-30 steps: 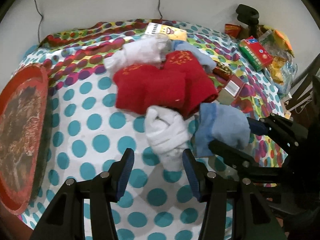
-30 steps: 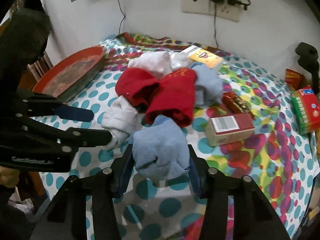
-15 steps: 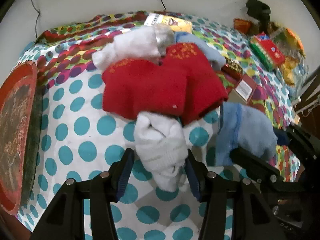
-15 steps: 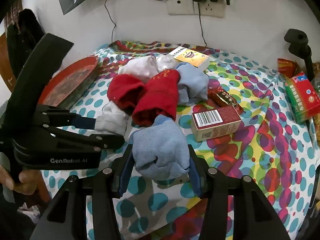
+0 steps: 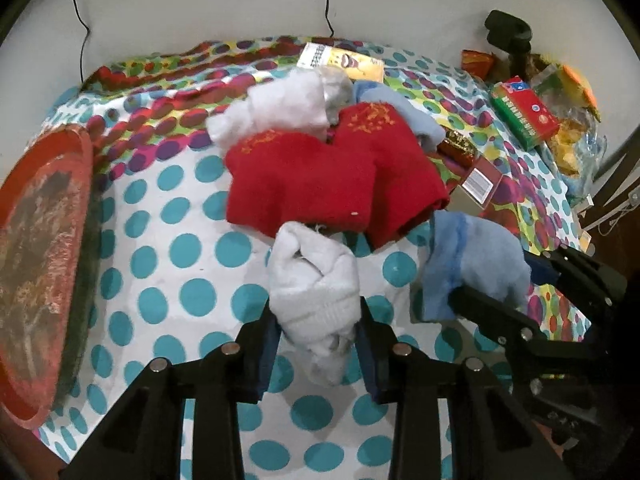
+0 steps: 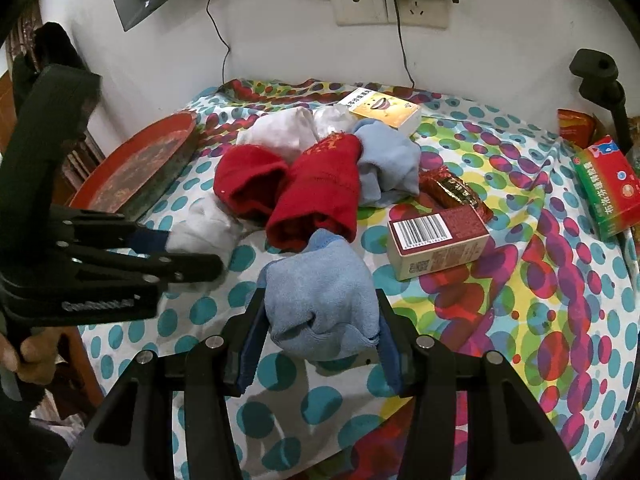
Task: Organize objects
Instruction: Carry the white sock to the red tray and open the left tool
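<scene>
Red oval lacquered tray sits at the bench's left edge. Right tool grips a rolled blue sock; left tool is closing on a rolled white sock, which may slip if pinched shallowly.

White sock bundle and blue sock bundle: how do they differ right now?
The white sock bundle sits in the left claw, whose jaws are closing on it; the blue sock bundle is gripped by the right claw. The white one looks longer and knotted; the blue one rounder. Both are rolled socks near the red socks.
</scene>
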The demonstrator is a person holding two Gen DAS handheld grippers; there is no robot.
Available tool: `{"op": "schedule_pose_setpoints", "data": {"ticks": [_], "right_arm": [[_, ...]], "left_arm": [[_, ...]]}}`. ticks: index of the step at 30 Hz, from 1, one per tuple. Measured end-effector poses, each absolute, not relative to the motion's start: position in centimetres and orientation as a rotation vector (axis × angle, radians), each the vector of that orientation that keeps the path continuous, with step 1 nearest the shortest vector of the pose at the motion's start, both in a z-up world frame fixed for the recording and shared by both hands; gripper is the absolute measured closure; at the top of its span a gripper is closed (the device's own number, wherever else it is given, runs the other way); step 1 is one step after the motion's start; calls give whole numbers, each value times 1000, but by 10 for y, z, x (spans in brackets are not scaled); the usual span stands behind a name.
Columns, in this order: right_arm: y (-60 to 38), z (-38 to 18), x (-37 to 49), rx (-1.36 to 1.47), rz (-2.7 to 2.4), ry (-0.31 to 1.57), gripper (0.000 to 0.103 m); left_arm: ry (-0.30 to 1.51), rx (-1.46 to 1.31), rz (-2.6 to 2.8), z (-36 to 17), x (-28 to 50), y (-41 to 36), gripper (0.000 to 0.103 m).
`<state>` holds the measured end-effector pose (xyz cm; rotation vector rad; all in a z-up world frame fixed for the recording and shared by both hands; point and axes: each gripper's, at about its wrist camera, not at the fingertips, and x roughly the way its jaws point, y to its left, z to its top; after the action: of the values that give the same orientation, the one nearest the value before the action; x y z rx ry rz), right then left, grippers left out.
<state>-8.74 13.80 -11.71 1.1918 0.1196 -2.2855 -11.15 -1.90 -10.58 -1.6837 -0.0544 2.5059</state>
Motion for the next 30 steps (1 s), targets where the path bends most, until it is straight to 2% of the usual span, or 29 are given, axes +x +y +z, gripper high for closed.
{"op": "schedule_pose_setpoints", "data": {"ticks": [12, 21, 30], "right_arm": [[133, -102, -83, 1187, -2325, 134, 56], [131, -99, -83, 1215, -2357, 129, 56], [133, -101, -85, 1262, -2388, 129, 56]], "left_arm": [[26, -1619, 2652, -59, -92, -66, 68], [1, -1652, 2813, -39, -96, -161, 68], [-45, -1806, 2891, -53, -120, -266, 68]]}}
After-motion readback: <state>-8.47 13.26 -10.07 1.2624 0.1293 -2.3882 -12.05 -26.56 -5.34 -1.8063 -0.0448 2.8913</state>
